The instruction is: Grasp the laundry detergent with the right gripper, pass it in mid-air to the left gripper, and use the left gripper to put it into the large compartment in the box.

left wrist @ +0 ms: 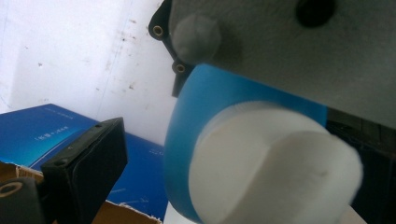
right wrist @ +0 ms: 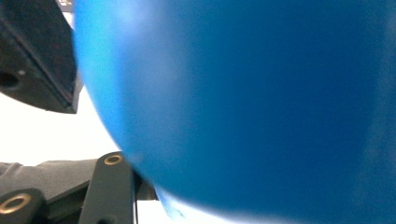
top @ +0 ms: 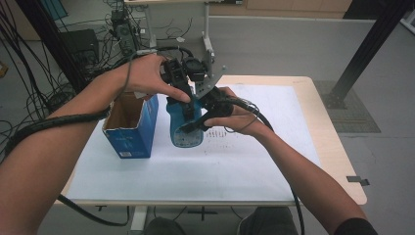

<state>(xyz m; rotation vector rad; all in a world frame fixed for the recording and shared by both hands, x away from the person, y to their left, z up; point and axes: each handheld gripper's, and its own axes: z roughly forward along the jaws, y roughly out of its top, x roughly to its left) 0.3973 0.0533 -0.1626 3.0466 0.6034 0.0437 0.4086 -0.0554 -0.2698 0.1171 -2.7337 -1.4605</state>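
Looking down from the high view: blue bottle [top: 186,128] standing on the white-papered worktop [top: 254,161], just beside an open blue carton [top: 131,128], with left tongs [top: 183,100] coming down over its top and right tongs [top: 205,120] pressed against its side. Hard to call either one properly clamped from up there. Switching to the left gripper view: white cap [left wrist: 275,170] sitting right up close next to one black jaw, other jaw hidden, so can't tell if closed on it. Over to the right gripper view: blurry blue wall, one jaw at the upper left, touching or not unclear. Biggest worry, probably: twisting the cap with a weak side hold, spinning or tipping the bottle toward the carton, maybe spilling.
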